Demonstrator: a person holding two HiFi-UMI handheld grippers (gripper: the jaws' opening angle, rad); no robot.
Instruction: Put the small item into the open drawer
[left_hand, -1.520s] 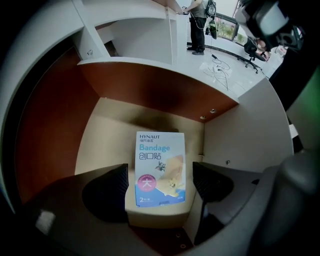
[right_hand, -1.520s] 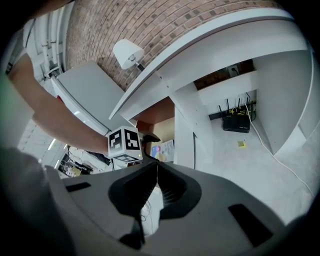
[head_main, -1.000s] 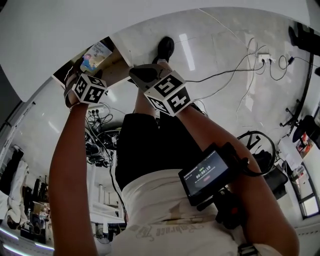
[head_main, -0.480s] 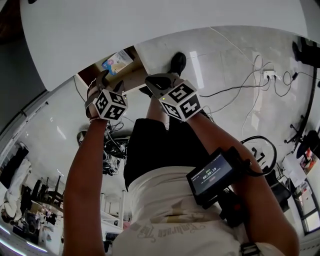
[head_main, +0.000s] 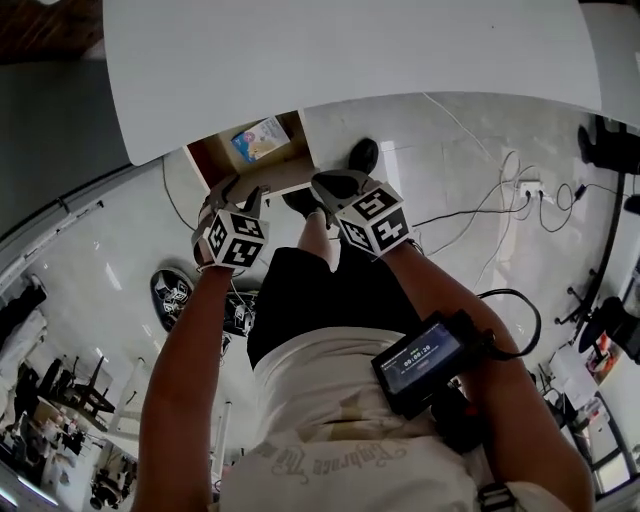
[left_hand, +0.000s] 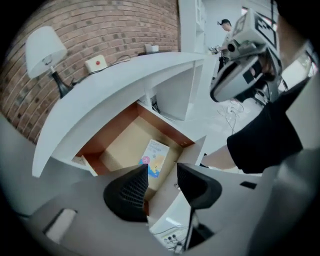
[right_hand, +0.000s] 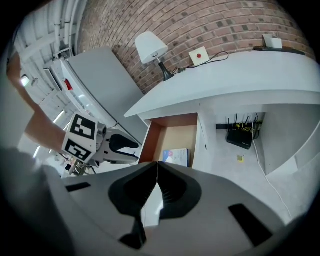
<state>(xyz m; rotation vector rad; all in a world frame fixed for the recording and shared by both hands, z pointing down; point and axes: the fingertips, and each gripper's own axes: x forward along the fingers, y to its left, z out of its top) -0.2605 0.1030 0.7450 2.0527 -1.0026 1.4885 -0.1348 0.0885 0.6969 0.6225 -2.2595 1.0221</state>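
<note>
The small item (head_main: 258, 138), a flat packet printed in blue and pink, lies on the floor of the open wooden drawer (head_main: 205, 157) under the white desk. It also shows in the left gripper view (left_hand: 155, 157) and the right gripper view (right_hand: 176, 156). My left gripper (head_main: 238, 192) hovers just in front of the drawer's white front. Its jaws are closing, a gap still shows between them (left_hand: 162, 172), and nothing is gripped. My right gripper (head_main: 325, 185) hangs beside it to the right, with its jaws shut and empty (right_hand: 156, 165).
On the desk against the brick wall stand a white lamp (right_hand: 152, 47) and a small box with a red button (right_hand: 200, 54). A black router (right_hand: 241, 136) sits on the floor under the desk. Cables and a power strip (head_main: 528, 185) lie on the tiled floor at right.
The head view has tilted, so more of the desk top shows. Both grippers now sit lower and closer together in the frame. The packet has stayed in the drawer.
</note>
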